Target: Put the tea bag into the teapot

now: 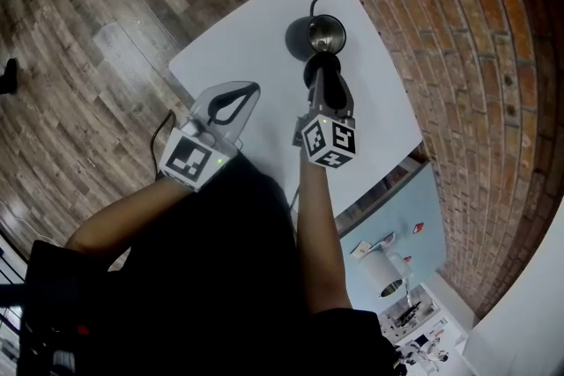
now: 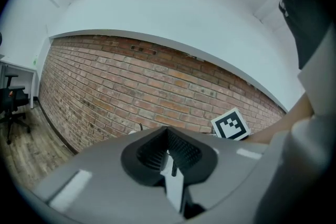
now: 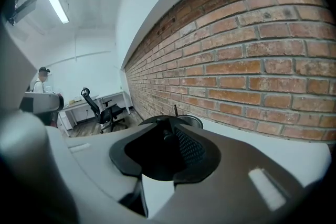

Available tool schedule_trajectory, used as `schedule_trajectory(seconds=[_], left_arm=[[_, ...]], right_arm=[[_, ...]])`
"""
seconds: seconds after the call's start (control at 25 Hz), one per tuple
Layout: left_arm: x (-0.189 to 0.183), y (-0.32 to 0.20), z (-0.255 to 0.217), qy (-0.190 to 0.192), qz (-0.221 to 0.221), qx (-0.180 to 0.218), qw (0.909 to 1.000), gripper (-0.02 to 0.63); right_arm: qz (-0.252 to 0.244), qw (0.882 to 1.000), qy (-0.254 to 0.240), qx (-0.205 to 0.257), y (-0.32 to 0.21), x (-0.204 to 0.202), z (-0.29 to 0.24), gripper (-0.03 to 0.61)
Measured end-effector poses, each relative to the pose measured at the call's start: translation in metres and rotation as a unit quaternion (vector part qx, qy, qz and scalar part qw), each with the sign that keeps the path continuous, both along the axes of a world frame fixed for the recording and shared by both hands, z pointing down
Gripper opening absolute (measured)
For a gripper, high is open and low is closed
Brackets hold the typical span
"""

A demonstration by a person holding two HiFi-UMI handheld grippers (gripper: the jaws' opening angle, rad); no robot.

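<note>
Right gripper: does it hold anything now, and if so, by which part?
The right gripper appears to hold the metal teapot by its black handle, which fills the gap between the jaws.

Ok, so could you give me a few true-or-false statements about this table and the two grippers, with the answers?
1. The teapot stands on a white table. True.
2. The left gripper has its jaws wide open. False: their tips are together, with nothing seen between them.
3. A brick wall runs along the table. True.
4. The left gripper is the one at the teapot. False: it is apart from the teapot. The right gripper is the one there, with its jaws closed on the dark handle.
</note>
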State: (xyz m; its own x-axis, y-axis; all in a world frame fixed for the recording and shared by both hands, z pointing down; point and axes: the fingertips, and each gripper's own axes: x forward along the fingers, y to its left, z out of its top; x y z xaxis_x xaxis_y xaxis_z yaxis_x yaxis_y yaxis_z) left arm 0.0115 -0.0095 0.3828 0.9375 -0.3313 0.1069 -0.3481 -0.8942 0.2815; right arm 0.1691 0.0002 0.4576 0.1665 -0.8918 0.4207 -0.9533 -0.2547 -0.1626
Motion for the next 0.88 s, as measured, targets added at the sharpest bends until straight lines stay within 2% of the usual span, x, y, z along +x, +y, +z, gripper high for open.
schedule_trajectory(seconds=[0.48, 0.72, 0.88], left_arm=[[-0.012, 0.005, 0.018, -0.023, 0.008, 0.005, 0.9997, 0.0], [-0.022, 0.004, 0.022, -0.033, 0.005, 0.002, 0.9994, 0.0], [-0.029, 0.002, 0.029, -0.047, -0.002, -0.001, 0.9989, 0.0]], right_arm=[[-0.018, 0.999, -0.032, -0.007, 0.004, -0.017, 0.033, 0.097], [-0.003, 0.997, -0.071, -0.003, 0.004, -0.019, 0.05, 0.097], [-0.002, 0.997, -0.073, -0.01, 0.004, -0.02, 0.064, 0.097]])
